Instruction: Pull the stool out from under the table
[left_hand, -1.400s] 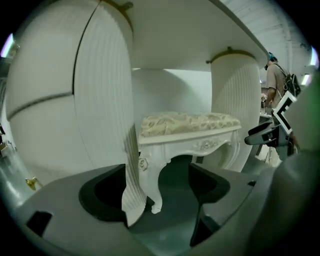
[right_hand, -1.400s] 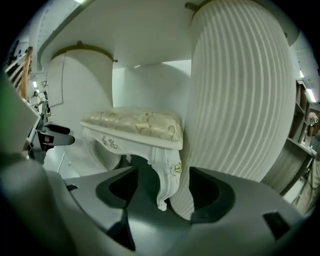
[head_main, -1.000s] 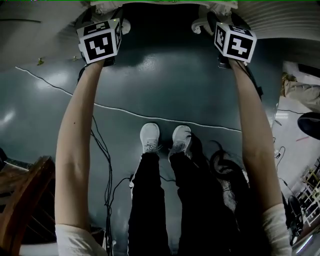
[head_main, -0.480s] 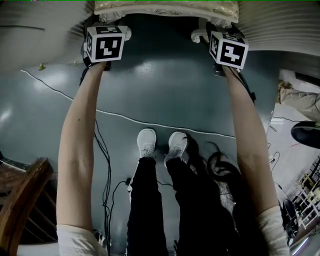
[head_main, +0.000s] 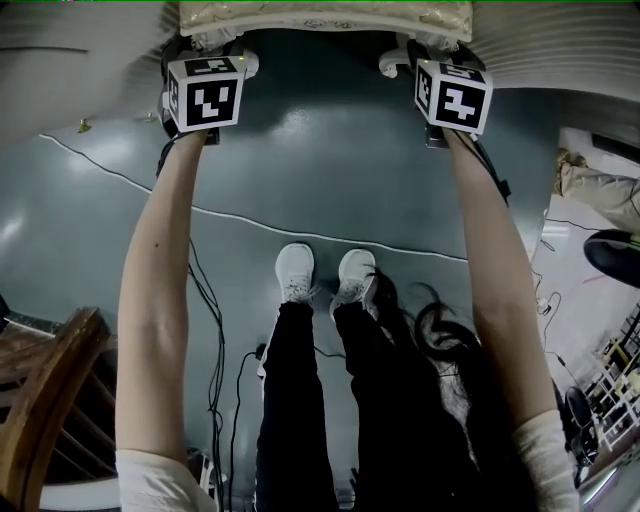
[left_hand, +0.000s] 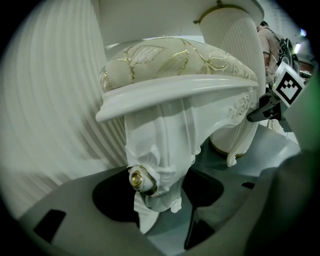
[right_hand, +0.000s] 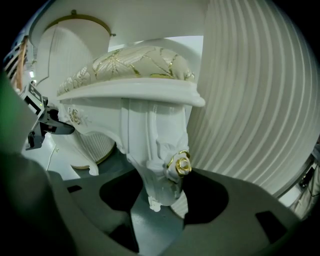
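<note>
Above the grey floor (head_main: 320, 160), left gripper (left_hand: 161, 202) and right gripper (right_hand: 159, 202) have just closed, each clamping a leg (left_hand: 159, 150) of the stool (right_hand: 130, 67), so pulling may begin.

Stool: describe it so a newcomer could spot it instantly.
Find the white fluted table pedestal with a gold ring at its foot. Just in front stands the white carved stool. Unlike that pedestal and the ribbed white panel beside it, it has a cream cushion embroidered with gold leaves and curved legs with gold rosettes.

Head view overhead; 2 gripper views near stool (left_hand: 170, 95).
</note>
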